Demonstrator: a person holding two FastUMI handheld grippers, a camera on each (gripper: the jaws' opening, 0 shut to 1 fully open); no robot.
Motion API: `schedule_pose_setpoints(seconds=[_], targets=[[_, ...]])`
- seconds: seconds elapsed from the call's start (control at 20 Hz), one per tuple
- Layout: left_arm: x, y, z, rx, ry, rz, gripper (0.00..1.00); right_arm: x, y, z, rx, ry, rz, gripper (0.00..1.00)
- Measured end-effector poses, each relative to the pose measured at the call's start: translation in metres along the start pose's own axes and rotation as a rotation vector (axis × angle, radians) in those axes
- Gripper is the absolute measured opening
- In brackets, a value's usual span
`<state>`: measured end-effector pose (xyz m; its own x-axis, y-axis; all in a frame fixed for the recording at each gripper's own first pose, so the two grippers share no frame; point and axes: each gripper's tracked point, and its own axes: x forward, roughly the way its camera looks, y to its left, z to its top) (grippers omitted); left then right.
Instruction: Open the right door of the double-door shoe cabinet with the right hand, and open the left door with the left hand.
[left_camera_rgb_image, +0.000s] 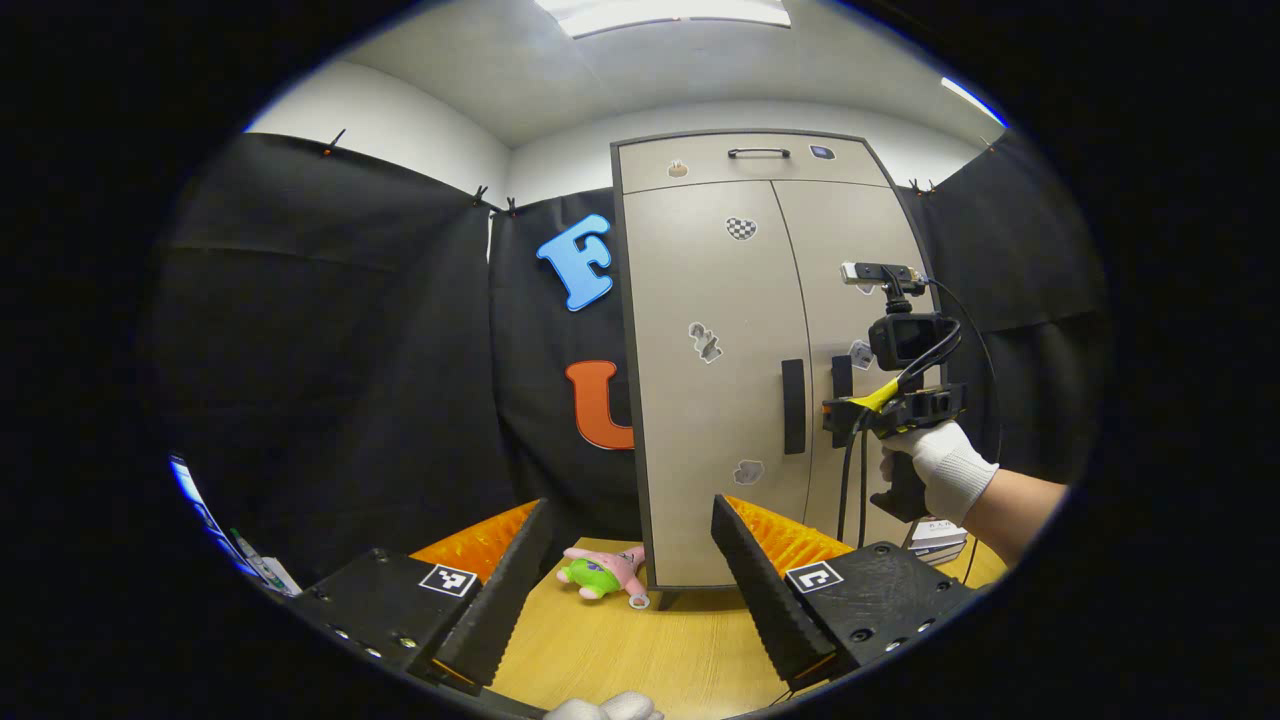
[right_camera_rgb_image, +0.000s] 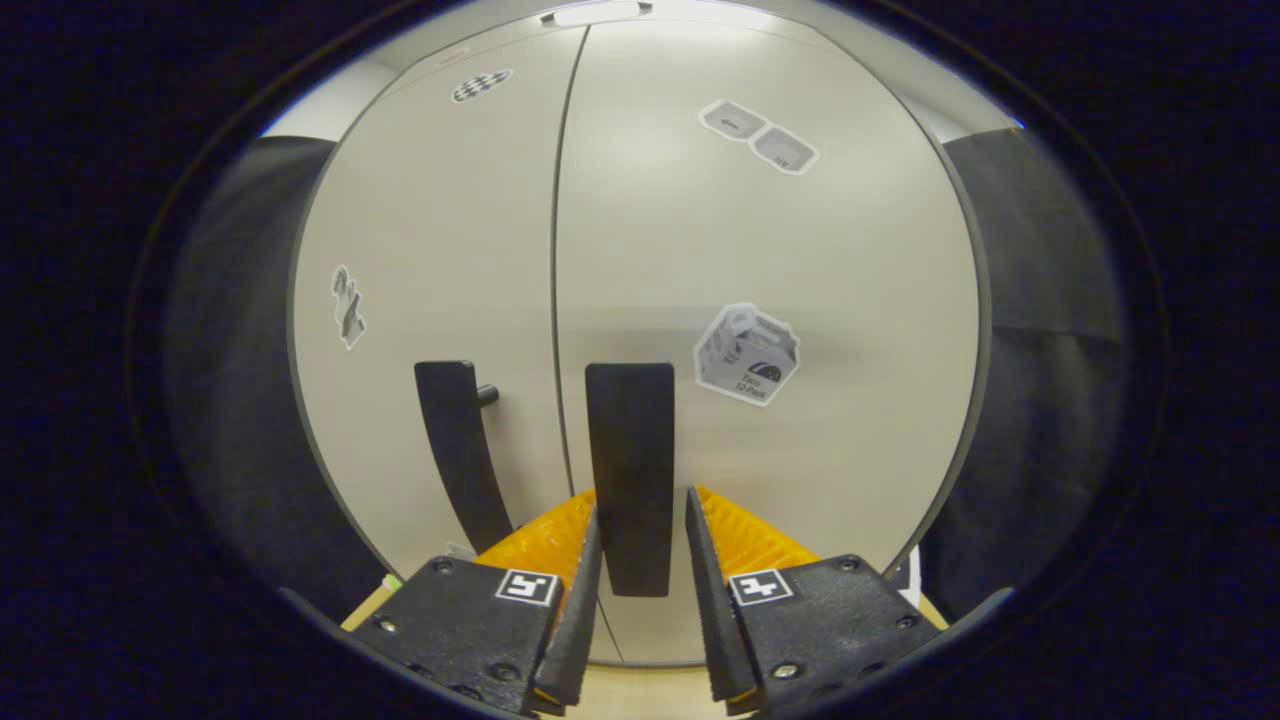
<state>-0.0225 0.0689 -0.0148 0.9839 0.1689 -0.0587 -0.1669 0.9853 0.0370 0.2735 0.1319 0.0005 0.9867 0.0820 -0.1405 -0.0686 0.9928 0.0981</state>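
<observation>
The beige shoe cabinet (left_camera_rgb_image: 745, 165) stands on the wooden table, with its left door (left_camera_rgb_image: 690, 440) and right door (left_camera_rgb_image: 850, 230) both closed. Each door has a black vertical handle by the centre seam. My right gripper (right_camera_rgb_image: 640, 505) is narrowed around the right door handle (right_camera_rgb_image: 630, 440), a finger on each side of the bar. In the left gripper view a gloved hand (left_camera_rgb_image: 945, 465) holds that right gripper (left_camera_rgb_image: 835, 410) against the right door. My left gripper (left_camera_rgb_image: 630, 540) hangs open over the table, well short of the left door handle (left_camera_rgb_image: 793, 405).
A pink and green plush toy (left_camera_rgb_image: 605, 575) lies on the table (left_camera_rgb_image: 640, 650) at the cabinet's lower left corner. Small white boxes (left_camera_rgb_image: 938, 535) sit to the right of the cabinet. A drawer with a black pull (left_camera_rgb_image: 758, 152) tops the cabinet. Black cloth walls stand behind.
</observation>
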Motion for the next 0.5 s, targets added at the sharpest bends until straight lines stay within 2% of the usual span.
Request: schedule_pose_setpoints(seconds=[0.1, 0.5], targets=[[-0.002, 0.007, 0.001, -0.006, -0.001, 0.013, 0.96, 0.002, 0.001, -0.001, -0.003, 0.002, -0.003, 0.37], [-0.020, 0.018, 0.000, -0.016, -0.007, 0.037, 0.96, -0.005, -0.001, -0.004, -0.047, 0.009, 0.034, 0.24]])
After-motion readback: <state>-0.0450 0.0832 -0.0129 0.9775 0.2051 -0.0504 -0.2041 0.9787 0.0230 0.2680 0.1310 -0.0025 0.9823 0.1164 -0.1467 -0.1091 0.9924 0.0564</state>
